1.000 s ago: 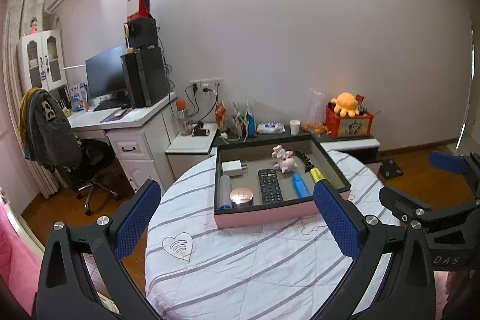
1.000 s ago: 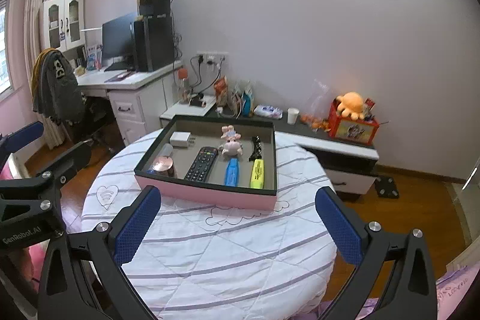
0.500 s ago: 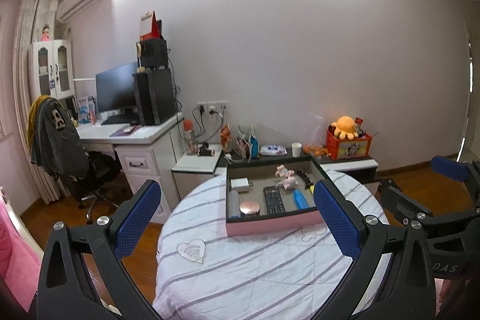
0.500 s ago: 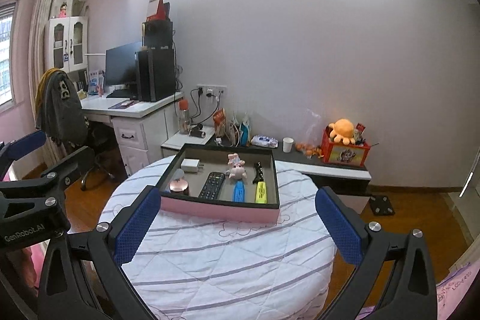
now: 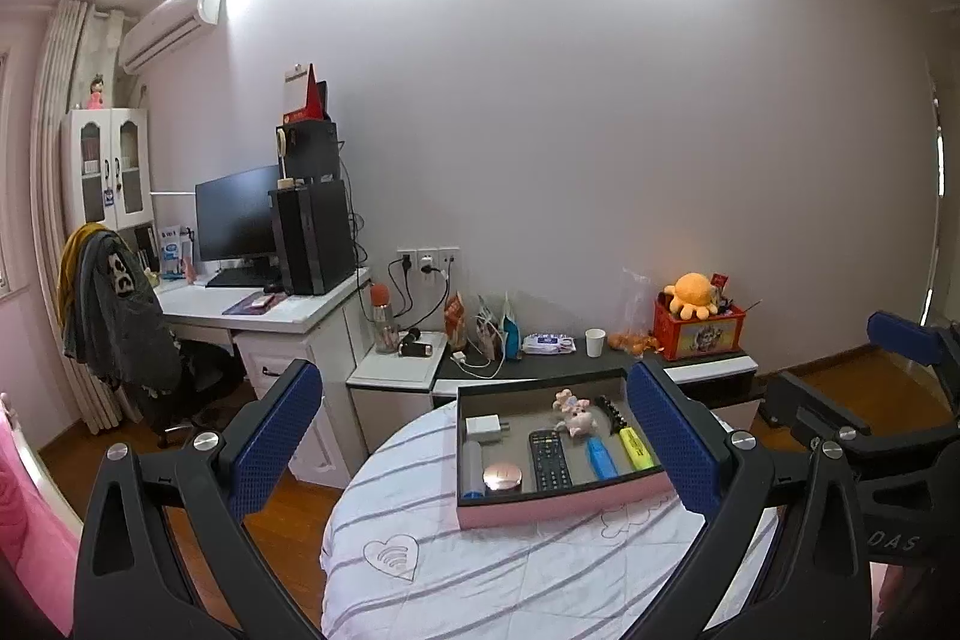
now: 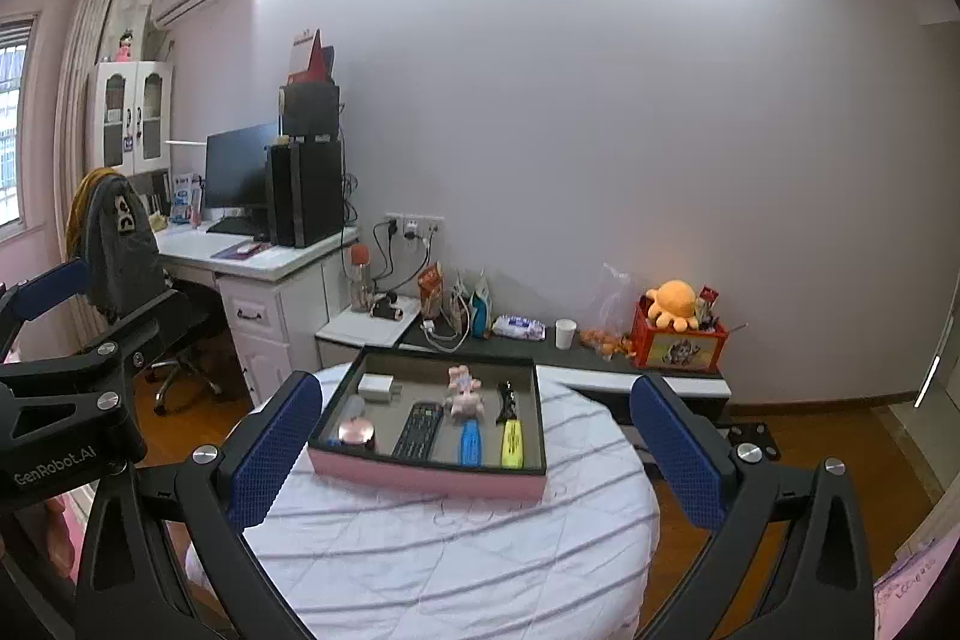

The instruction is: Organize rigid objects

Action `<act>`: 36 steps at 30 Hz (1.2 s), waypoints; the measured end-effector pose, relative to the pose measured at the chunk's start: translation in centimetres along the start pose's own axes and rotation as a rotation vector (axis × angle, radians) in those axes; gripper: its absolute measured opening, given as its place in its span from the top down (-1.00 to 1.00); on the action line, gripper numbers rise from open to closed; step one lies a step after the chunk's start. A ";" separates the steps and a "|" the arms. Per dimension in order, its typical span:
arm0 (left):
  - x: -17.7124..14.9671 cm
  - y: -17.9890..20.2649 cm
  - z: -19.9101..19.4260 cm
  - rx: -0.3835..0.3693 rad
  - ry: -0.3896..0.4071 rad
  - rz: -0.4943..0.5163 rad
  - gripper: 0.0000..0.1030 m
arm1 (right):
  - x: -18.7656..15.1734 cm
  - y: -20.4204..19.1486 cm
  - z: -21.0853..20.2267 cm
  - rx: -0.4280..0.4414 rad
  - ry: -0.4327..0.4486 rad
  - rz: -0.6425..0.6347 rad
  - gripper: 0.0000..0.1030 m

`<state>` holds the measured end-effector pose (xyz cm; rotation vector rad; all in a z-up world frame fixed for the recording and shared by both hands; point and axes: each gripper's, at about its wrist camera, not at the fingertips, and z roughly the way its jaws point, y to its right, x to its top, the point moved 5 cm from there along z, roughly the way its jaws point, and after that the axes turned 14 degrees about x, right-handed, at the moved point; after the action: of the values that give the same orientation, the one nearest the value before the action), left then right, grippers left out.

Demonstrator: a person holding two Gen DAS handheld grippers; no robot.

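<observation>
A pink tray with a dark rim stands on a round table with a striped white cloth. It also shows in the right wrist view. In it lie a black remote, a blue highlighter, a yellow highlighter, a pink plush toy, a white charger, a round pink compact and a black clip. My left gripper is open and empty, well back from the tray. My right gripper is open and empty, also well back.
A white desk with a monitor and a PC tower stands at the left, with an office chair draped in a jacket. A low dark cabinet behind the table carries a paper cup, bags and an orange octopus plush.
Both grippers have pulled back and up from the table, so the tray looks smaller and more wall and ceiling show. The jaws stayed open. Nothing in the tray moved.
</observation>
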<state>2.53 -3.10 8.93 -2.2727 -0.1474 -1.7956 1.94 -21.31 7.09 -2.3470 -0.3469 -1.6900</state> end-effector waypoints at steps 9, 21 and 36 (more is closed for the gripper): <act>1.4 0.3 1.3 -0.004 0.006 -0.001 -1.00 | 1.7 0.2 0.7 -0.003 0.010 -0.014 -1.00; 1.5 0.7 1.7 0.008 0.007 -0.001 -1.00 | 1.7 0.4 1.1 -0.001 0.002 -0.015 -1.00; 0.7 -0.2 2.1 0.036 0.018 -0.011 -1.00 | 1.7 -0.1 2.3 0.008 -0.015 -0.032 -1.00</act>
<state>4.68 -2.46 9.20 -2.2348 -0.1872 -1.8040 4.46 -20.41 8.00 -2.3620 -0.3956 -1.6821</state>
